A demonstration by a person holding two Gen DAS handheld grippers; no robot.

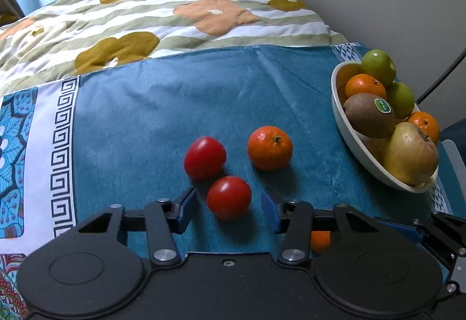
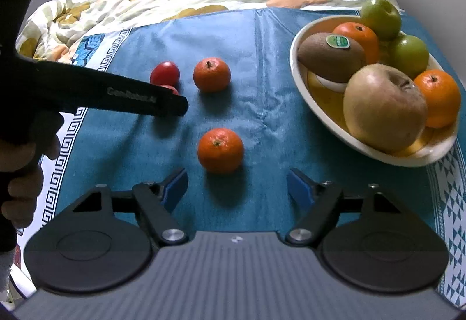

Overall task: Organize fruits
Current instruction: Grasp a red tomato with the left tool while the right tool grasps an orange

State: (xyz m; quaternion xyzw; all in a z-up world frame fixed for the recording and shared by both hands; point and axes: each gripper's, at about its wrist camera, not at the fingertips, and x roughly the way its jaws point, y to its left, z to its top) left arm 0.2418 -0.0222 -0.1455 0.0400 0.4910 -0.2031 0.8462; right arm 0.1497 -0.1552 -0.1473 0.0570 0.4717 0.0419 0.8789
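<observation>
On the teal cloth [image 1: 174,104] lie two red tomatoes and two mandarins. The near tomato [image 1: 229,197] lies between the blue pads of my left gripper [image 1: 228,205], with a gap on each side; it is open. The far tomato [image 1: 204,158] and a mandarin [image 1: 269,148] lie just beyond. My right gripper [image 2: 237,186] is open, and the second mandarin [image 2: 220,149] lies just ahead of its fingertips. In the left wrist view that mandarin [image 1: 320,241] is mostly hidden behind the linkage.
A white bowl [image 2: 294,63] at the right holds a kiwi [image 2: 330,56], mandarins, green apples and a large yellow-brown fruit [image 2: 384,107]. A hand [image 2: 23,174] holds the left tool. A flowered quilt [image 1: 174,14] lies behind the cloth.
</observation>
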